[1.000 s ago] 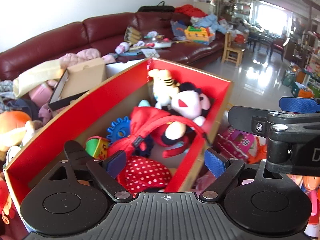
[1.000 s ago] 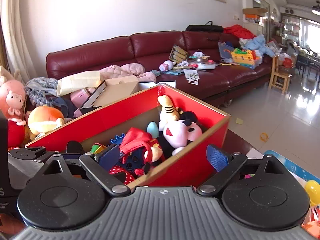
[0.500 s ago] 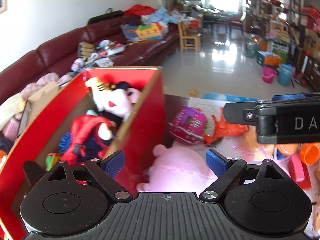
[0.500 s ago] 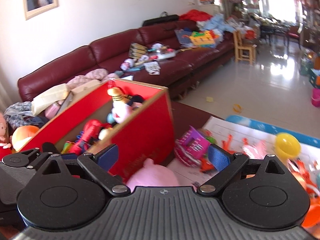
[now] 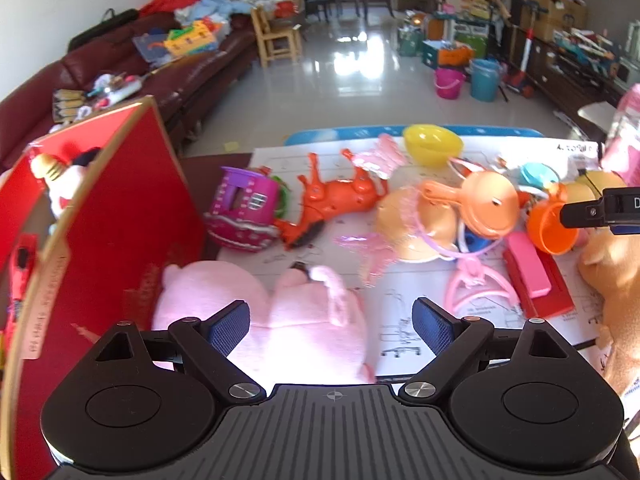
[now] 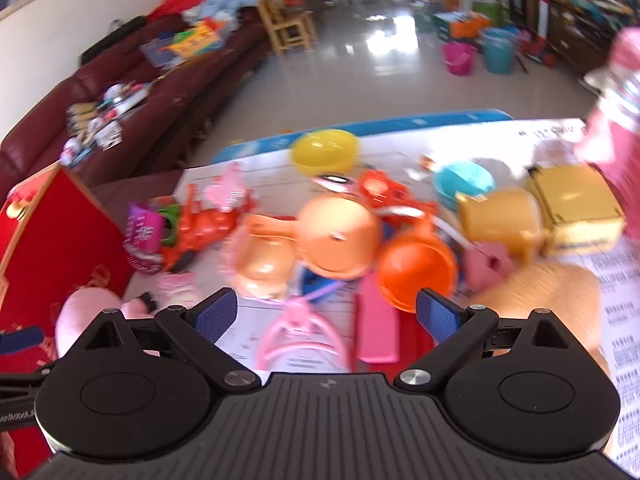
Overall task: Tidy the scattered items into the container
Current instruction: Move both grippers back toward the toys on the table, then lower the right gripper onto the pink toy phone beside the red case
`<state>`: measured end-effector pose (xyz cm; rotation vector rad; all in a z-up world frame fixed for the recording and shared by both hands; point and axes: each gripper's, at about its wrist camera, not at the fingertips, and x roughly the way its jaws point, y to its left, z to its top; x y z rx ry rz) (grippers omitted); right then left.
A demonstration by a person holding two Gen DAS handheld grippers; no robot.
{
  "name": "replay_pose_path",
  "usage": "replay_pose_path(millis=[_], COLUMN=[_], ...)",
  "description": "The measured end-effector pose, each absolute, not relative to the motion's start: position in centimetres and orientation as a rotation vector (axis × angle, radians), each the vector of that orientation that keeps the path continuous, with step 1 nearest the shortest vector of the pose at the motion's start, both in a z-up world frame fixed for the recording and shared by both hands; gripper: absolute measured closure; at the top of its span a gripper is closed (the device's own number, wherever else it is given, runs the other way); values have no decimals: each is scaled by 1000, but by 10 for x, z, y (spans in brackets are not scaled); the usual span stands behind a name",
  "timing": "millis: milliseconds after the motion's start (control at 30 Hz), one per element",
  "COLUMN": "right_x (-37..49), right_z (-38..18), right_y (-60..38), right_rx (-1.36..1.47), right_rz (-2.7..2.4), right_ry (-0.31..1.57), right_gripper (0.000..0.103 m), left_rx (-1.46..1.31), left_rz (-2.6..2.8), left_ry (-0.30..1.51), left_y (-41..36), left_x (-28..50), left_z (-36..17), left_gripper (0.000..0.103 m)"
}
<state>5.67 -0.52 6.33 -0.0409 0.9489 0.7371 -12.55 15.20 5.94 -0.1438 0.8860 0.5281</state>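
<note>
Cluttered table (image 5: 236, 160); tall red cardboard box (image 5: 120, 216) with pink plush pig (image 5: 296, 312) beside it. Both grippers' fingers (image 5: 230, 326) spread, empty.

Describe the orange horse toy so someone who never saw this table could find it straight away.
Start at the tall red box on the left. Just right of it lies a purple toy basket, and next to that the orange horse, on its side on the white paper. It is the only long-legged animal there.
</note>
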Motion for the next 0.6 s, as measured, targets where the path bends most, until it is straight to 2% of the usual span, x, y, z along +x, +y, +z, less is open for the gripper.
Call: replay_pose_path(millis=[333, 600], right_x=[64, 78], right_z=[36, 37], right_y=[-38, -56], right_rx=[-19, -13], right_rz=[707, 659], right_ry=[1005, 944], right_gripper=[6, 7], left_rx=[-125, -104], left_rz=[437, 357], left_ry=[912, 913], left_y=[130, 114], left_x=[-94, -66], left_z=[35, 23], left_gripper=[8, 8])
